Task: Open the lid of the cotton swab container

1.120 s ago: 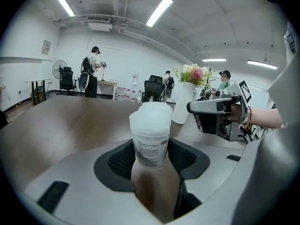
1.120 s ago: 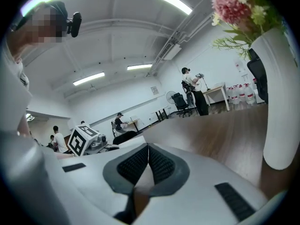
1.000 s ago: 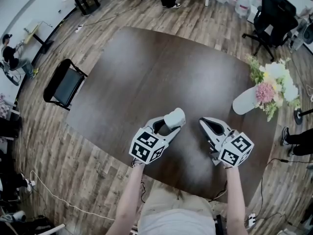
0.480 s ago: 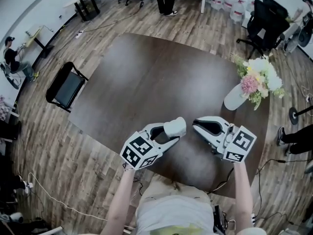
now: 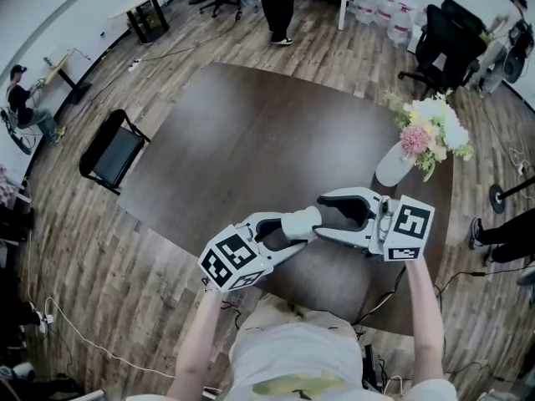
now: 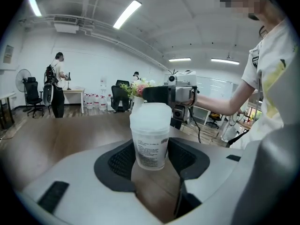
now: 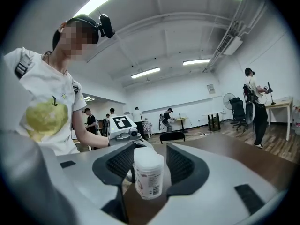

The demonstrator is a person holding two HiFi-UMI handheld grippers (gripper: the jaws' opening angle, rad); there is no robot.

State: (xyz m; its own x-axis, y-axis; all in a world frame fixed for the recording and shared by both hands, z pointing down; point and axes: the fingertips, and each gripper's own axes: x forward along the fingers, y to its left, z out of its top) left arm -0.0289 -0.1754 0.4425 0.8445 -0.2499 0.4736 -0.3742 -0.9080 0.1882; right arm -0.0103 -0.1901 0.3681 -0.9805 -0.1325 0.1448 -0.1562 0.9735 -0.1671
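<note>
Container lifted, lid still on

The left gripper (image 5: 298,228) pinches the cotton swab container (image 6: 150,142) above the table (image 5: 267,132) to steady it. The right gripper (image 5: 323,214), its jaws just opened, stands spread around it without pressing, likely lining up on the lid (image 6: 150,115).

— What sort of place is shown?
— An open-plan office is suggested. A large dark desk (image 5: 251,132) is set on a wood-plank floor (image 5: 100,249). Black swivel chairs (image 5: 443,36) and water bottles (image 5: 378,8) are ranged by the walls, and strip lights (image 6: 127,14) are fixed overhead.
</note>
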